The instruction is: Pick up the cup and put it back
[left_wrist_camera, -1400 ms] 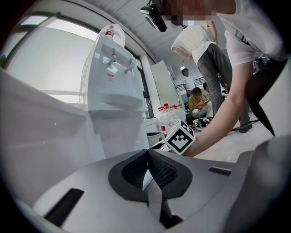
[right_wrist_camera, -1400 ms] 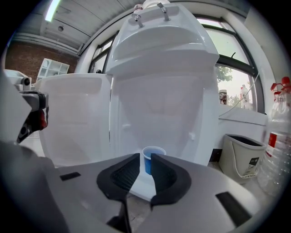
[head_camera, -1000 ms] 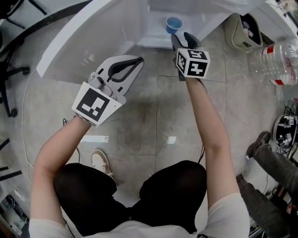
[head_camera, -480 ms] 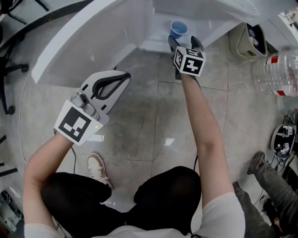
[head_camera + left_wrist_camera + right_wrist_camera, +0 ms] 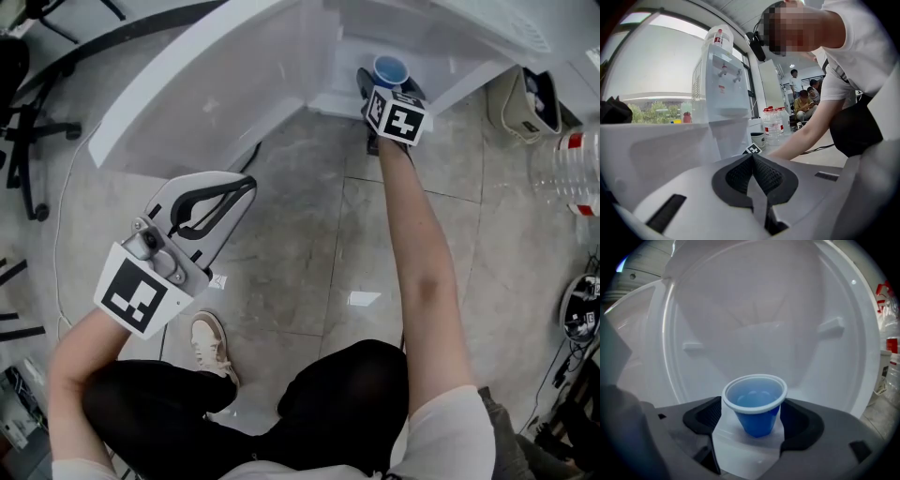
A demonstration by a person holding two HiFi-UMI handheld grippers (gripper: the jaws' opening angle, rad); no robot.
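A small blue cup (image 5: pixel 757 404) with a white rim stands upright on the white ledge of a water dispenser (image 5: pixel 281 84); the head view shows the cup (image 5: pixel 389 69) at the top. My right gripper (image 5: pixel 754 417) reaches in around it. Its jaws have just been opening, and the dark pads (image 5: pixel 705 416) now stand apart from the cup's sides with the cup between them. In the head view the right gripper (image 5: pixel 387 84) sits just below the cup. My left gripper (image 5: pixel 246 183) hangs over the floor at the left, shut and empty, its pads (image 5: pixel 740 176) pressed together.
Large clear water bottles (image 5: pixel 572 169) and a bin (image 5: pixel 534 98) stand at the right. An office chair base (image 5: pixel 28 141) is at the far left. The left gripper view shows the dispenser (image 5: pixel 722 79), bottles (image 5: pixel 774 124) and people seated far back.
The right gripper's jaws have spread wider, and the cup now sits between them. The left gripper has drawn back toward the lower left, away from the dispenser.
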